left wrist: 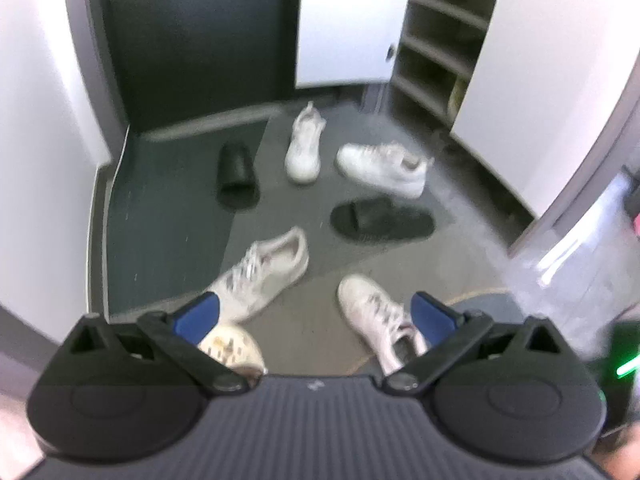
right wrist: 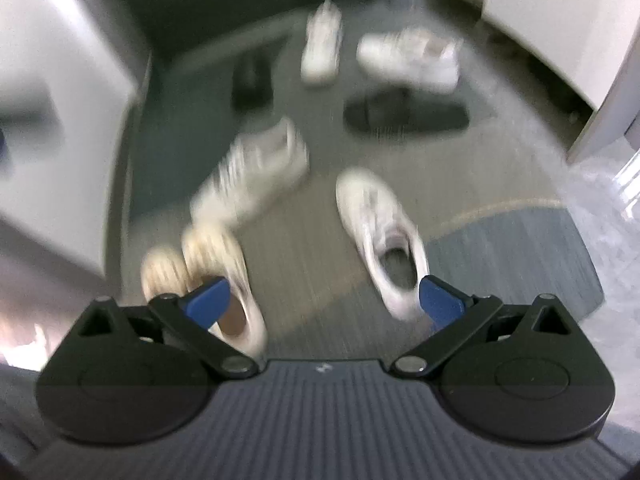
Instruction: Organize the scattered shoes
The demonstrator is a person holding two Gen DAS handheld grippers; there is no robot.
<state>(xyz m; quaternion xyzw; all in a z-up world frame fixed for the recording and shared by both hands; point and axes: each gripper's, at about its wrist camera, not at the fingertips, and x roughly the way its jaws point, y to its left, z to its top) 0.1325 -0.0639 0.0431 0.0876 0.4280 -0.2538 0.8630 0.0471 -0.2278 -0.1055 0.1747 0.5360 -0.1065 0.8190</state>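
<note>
Several shoes lie scattered on a dark entry floor. In the left wrist view I see a near white sneaker (left wrist: 376, 316), a laced white sneaker (left wrist: 260, 272), two far white sneakers (left wrist: 305, 144) (left wrist: 384, 168), two black slides (left wrist: 236, 172) (left wrist: 382, 220) and a cream clog (left wrist: 234, 346). My left gripper (left wrist: 316, 316) is open and empty above them. In the blurred right wrist view my right gripper (right wrist: 324, 300) is open and empty, over the near white sneaker (right wrist: 384, 232) and a pair of cream clogs (right wrist: 216, 264).
An open shoe cabinet with grey shelves (left wrist: 440, 40) stands at the back right, its white door (left wrist: 352, 20) swung open. A dark door (left wrist: 192, 32) closes the back. White walls flank the floor. A blue-grey mat (right wrist: 516, 252) lies at the near right.
</note>
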